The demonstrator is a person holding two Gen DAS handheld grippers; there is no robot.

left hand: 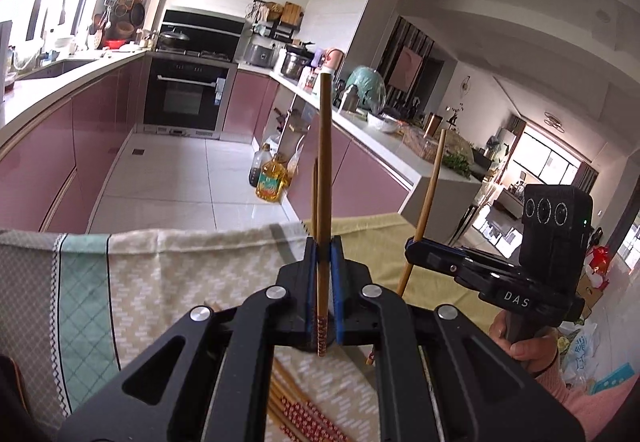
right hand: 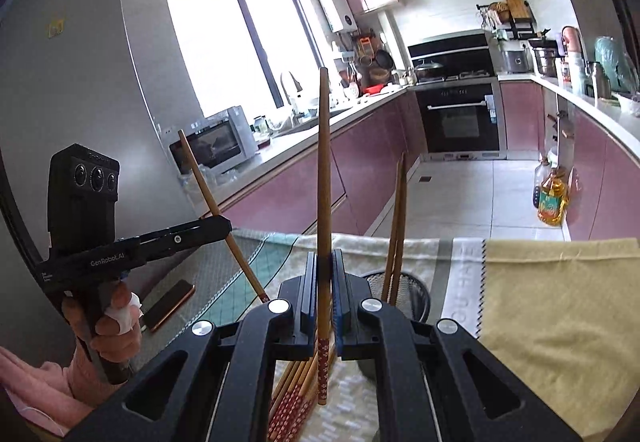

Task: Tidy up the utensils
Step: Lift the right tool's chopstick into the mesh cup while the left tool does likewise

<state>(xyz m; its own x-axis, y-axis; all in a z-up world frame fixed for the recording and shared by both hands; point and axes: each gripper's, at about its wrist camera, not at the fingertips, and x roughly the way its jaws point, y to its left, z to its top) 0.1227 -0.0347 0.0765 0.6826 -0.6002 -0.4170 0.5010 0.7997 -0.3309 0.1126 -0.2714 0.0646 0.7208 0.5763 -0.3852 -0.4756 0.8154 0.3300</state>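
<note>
Each claw is clamped on a single chopstick pointing to 12 o'clock, left claw (left hand: pixel 324 254) and right claw (right hand: pixel 325 262), above the loose chopsticks (right hand: pixel 296 394) on the worktop.

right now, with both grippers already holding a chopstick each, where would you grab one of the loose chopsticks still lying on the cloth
Take a loose chopstick from the pile by its plain bamboo shaft, just past the red patterned end, coming from above with the jaws across its width. The sticks lie flat, packed side by side on the cloth, so an outer one is likely easiest. The left gripper and right gripper are both full.
</note>
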